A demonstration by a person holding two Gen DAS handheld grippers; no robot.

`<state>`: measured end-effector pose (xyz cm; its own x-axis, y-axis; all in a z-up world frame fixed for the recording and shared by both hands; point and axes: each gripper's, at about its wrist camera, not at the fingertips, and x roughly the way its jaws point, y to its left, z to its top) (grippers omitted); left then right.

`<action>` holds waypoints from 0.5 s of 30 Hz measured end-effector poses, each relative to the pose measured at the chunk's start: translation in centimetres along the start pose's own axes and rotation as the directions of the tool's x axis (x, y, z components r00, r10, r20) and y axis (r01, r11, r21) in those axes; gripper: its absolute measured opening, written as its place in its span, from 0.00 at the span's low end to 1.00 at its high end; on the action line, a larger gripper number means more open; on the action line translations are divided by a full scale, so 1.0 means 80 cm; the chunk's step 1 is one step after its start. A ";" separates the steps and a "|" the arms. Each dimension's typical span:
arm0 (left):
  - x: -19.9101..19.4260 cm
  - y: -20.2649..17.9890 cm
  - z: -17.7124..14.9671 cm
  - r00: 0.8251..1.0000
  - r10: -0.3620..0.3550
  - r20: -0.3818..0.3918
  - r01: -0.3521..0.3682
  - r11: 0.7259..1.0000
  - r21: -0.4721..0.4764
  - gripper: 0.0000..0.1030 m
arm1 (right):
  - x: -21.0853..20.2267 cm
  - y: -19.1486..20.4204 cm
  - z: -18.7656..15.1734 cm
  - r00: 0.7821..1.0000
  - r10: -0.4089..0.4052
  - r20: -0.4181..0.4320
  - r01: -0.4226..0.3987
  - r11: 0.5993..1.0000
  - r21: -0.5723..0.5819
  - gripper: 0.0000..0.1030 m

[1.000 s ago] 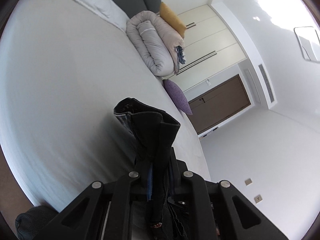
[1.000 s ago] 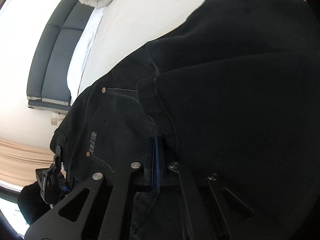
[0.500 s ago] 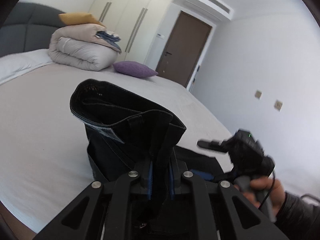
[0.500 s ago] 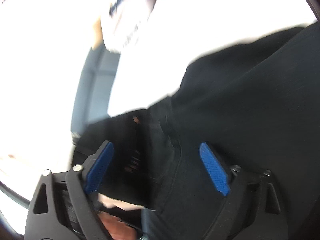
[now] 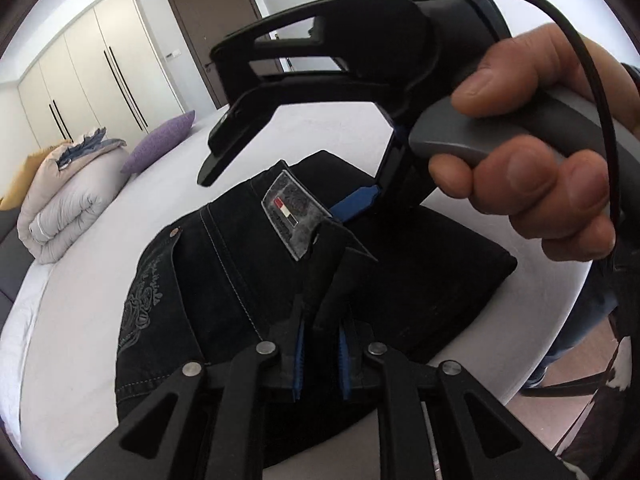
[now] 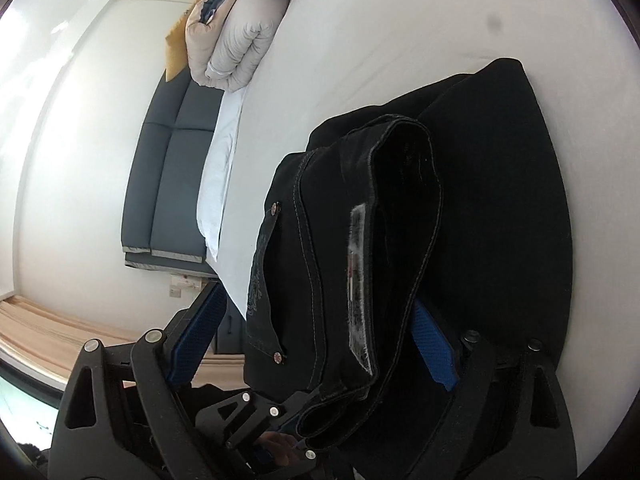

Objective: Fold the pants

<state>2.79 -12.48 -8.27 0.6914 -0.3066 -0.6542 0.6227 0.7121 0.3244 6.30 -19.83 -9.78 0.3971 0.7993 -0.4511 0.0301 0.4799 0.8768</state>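
Observation:
Black denim pants (image 5: 224, 280) lie folded on the white bed (image 5: 80, 264) near its corner. My left gripper (image 5: 320, 344) is shut on the waistband edge, next to the grey brand patch (image 5: 292, 216). My right gripper (image 5: 304, 168) hangs open just above the waistband, held by a hand. In the right wrist view the pants (image 6: 492, 208) fill the frame, and the waistband stands between my open right gripper's (image 6: 316, 344) blue pads (image 6: 432, 344). The left gripper (image 6: 280, 412) shows below, holding the waistband.
A rolled beige duvet (image 5: 68, 196) with a yellow cushion and a purple pillow (image 5: 160, 140) sit at the bed's far side. A grey headboard (image 6: 168, 184) lines the wall. Wardrobe doors (image 5: 88, 76) and a brown door (image 5: 224, 24) stand beyond. The bed edge (image 5: 552, 320) is at right.
My right gripper has opened, let go of the pants and come round over the waistband. My left gripper has swung the held waistband down onto the folded pants.

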 end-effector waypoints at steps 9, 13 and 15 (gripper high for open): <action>-0.012 -0.021 -0.005 1.000 0.016 0.015 -0.017 0.999 0.052 0.14 | 0.027 -0.003 -0.007 0.989 -0.150 0.003 0.150 0.988 -0.026 0.15; -0.016 -0.023 -0.003 1.000 0.000 0.027 -0.002 0.998 0.057 0.14 | 0.023 0.008 -0.009 0.984 -0.173 0.044 0.176 0.982 -0.074 0.14; -0.015 -0.014 0.006 0.999 -0.013 0.036 0.011 0.999 0.054 0.14 | 0.016 0.012 -0.007 0.984 -0.167 0.061 0.173 0.981 -0.091 0.13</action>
<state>1.47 -13.22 -7.49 0.6964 -0.3383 -0.6329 0.6488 0.6739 0.3536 6.28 -18.14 -9.64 0.4419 0.6839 -0.5805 0.0150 0.6414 0.7671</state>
